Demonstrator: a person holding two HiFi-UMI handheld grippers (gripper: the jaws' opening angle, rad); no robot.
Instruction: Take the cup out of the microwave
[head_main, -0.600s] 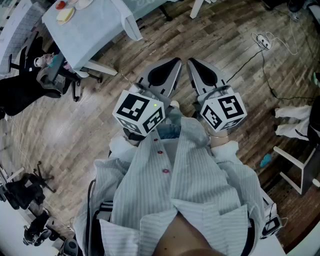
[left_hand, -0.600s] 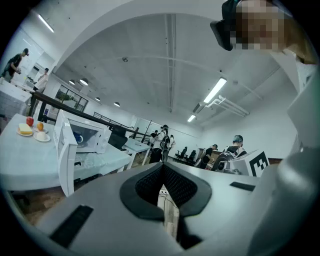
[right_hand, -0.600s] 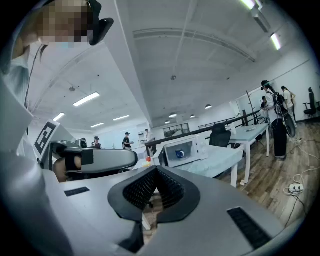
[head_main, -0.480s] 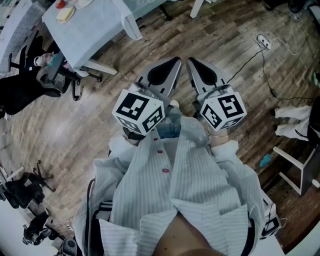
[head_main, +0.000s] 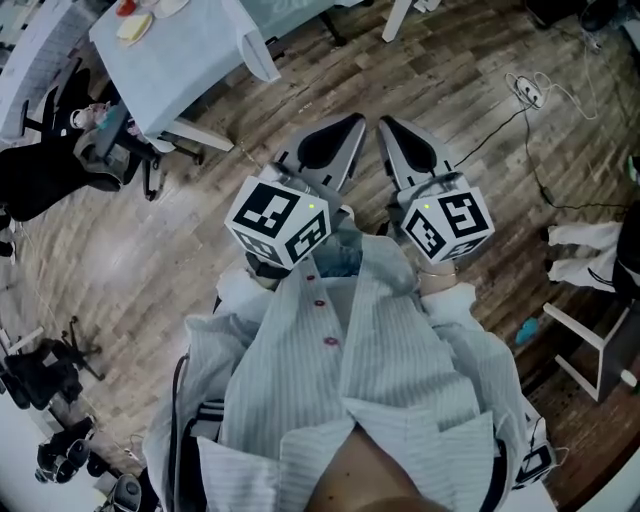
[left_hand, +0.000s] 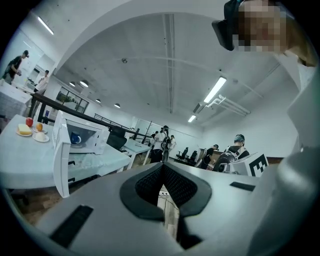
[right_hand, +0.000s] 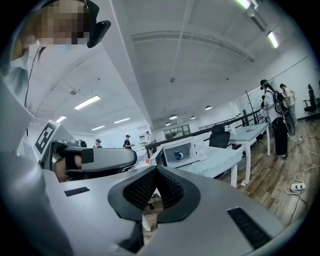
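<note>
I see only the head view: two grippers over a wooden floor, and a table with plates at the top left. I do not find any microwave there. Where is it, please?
Observer: The left gripper view shows it. The microwave stands on that same table, to the right of the plates.
Operator: Thank you. And is the cup inside it?
Observer: Yes. In the right gripper view a blue cup shows inside the microwave. Whether the door is open, I cannot tell.
</note>
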